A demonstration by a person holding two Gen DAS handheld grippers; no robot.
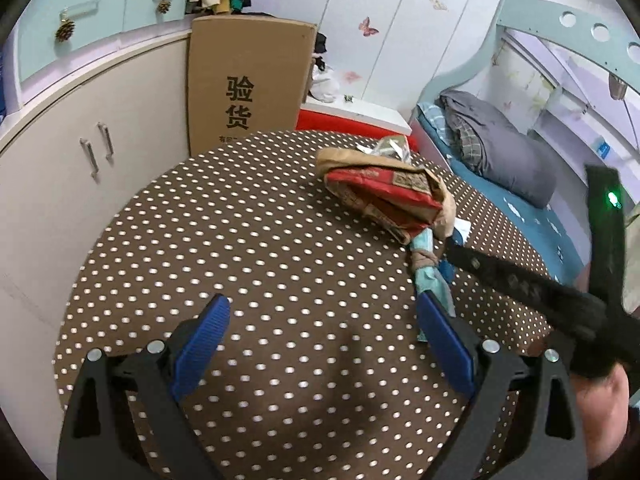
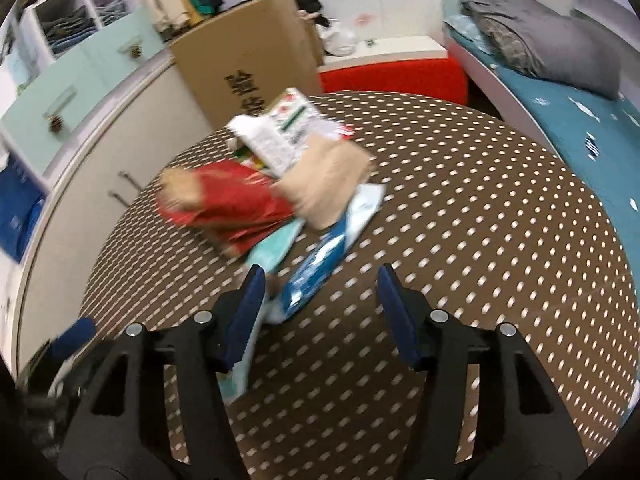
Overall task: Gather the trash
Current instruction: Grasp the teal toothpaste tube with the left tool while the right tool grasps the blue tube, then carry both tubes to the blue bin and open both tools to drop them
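A pile of trash lies on a round table with a brown polka-dot cloth (image 1: 248, 240): a red packet (image 1: 384, 196) wrapped in tan paper (image 1: 444, 200), a teal wrapper (image 1: 430, 276), and in the right wrist view a red packet (image 2: 236, 204), tan paper (image 2: 328, 176), a white printed carton (image 2: 280, 132) and a blue-white wrapper (image 2: 320, 268). My left gripper (image 1: 324, 336) is open and empty, its right finger beside the teal wrapper. My right gripper (image 2: 320, 304) is open, its jaws on either side of the blue-white wrapper's near end. The right gripper's black body (image 1: 532, 292) shows in the left wrist view.
A tall cardboard box (image 1: 248, 80) stands behind the table beside a white cabinet (image 1: 80, 168). A red and white unit (image 1: 352, 120) and a bed with grey bedding (image 1: 500, 152) lie to the right.
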